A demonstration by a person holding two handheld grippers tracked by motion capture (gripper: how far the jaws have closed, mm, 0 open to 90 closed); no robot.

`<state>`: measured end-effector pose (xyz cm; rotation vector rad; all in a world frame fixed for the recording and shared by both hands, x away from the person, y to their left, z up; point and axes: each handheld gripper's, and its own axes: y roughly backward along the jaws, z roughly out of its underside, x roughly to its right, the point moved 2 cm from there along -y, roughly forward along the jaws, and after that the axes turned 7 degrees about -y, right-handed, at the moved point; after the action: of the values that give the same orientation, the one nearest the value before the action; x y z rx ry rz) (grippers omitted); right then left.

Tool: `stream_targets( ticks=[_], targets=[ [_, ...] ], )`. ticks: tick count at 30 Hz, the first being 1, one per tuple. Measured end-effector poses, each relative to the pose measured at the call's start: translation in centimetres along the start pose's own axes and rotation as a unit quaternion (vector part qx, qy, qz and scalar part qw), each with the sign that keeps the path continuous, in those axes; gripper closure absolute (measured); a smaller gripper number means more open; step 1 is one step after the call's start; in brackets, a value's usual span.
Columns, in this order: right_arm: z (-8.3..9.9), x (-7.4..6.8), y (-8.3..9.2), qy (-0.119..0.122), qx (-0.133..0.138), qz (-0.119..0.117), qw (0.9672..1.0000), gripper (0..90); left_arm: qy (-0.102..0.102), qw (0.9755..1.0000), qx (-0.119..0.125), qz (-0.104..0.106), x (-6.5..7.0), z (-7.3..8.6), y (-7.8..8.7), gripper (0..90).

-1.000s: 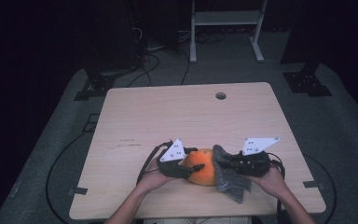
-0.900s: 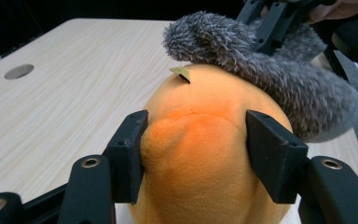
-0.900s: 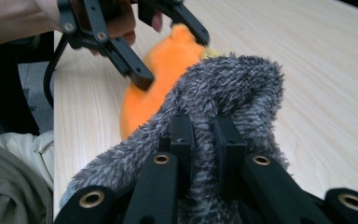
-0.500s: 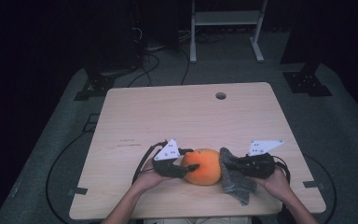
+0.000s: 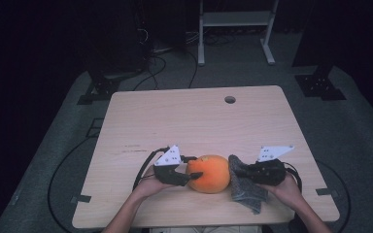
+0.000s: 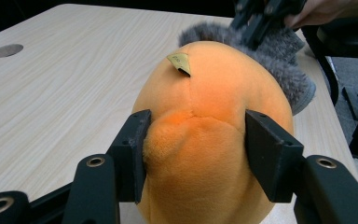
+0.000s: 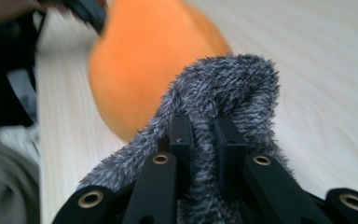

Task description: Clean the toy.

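Left gripper view: left claw point(image 6: 193, 154) has been closing, squeezing the orange plush point(image 6: 214, 121); beside the plush, right claw point(image 7: 204, 135) pinches the grey fuzzy cloth point(image 7: 223, 84).

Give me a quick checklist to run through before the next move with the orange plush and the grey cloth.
1. Left gripper fingers pressed on the orange plush, having just been closing: ok.
2. Right gripper pinching a fold of the grey fuzzy cloth: ok.
3. Plush resting on the table: ok.
4. Cloth up against the plush: ok, it meets the far side in the left gripper view.
5. Room ahead on the table: ok, bare wood up to the round hole.
6. Whether the plush needs wiping: cannot tell.
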<state>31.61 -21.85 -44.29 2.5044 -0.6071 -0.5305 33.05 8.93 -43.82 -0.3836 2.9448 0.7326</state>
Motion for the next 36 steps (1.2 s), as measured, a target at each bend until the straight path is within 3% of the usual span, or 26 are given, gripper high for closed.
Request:
stream_targets(
  ticks=[3,7,12,14,17,21,24,27,31,34,36],
  targets=[
    [-1.2,-0.3,-0.2,0.0,0.029,-0.015,0.9995,79.4,-0.001,1.0,0.001,-0.003,0.1,-0.1,-0.2,43.7],
    [-1.2,0.0,-0.8,-0.013,0.035,-0.026,0.999,79.6,0.007,1.0,-0.001,0.003,-0.2,0.3,0.2,43.6],
    [0.7,0.6,-0.8,-0.03,0.001,-0.012,0.9995,79.4,0.0,1.0,-0.001,0.007,0.0,0.3,0.2,43.6],
    [1.2,0.6,-0.5,-0.037,-0.001,-0.012,0.9992,79.5,0.0,1.0,0.0,0.009,0.0,0.3,0.2,43.7],
    [0.5,0.1,0.2,-0.029,0.02,-0.018,0.9992,79.6,0.0,1.0,0.001,0.009,0.1,0.2,0.1,44.0],
    [-1.8,-0.7,0.3,-0.019,0.063,-0.041,0.997,79.6,-0.007,0.9999,-0.001,0.014,0.3,0.2,0.0,44.2],
    [-2.1,-0.8,-0.5,-0.014,0.055,-0.041,0.9975,79.7,-0.006,0.9998,-0.002,0.017,0.2,0.3,0.1,44.2],
    [-0.9,-0.4,-1.1,-0.03,0.043,-0.044,0.9977,79.8,-0.007,0.9997,0.0,0.022,0.4,0.3,0.0,44.1],
    [0.2,-0.3,-0.4,-0.027,0.012,-0.016,0.9994,79.8,-0.015,0.9996,-0.001,0.022,0.6,0.1,-0.1,44.2],
    [-0.4,-0.9,0.5,-0.021,0.037,-0.024,0.9988,79.8,-0.018,0.9996,-0.001,0.023,0.9,0.0,-0.2,44.5],
    [-1.8,-1.8,0.6,-0.003,0.052,-0.03,0.9982,79.8,-0.024,0.9994,0.0,0.025,1.1,-0.2,-0.4,44.6]
  ],
)
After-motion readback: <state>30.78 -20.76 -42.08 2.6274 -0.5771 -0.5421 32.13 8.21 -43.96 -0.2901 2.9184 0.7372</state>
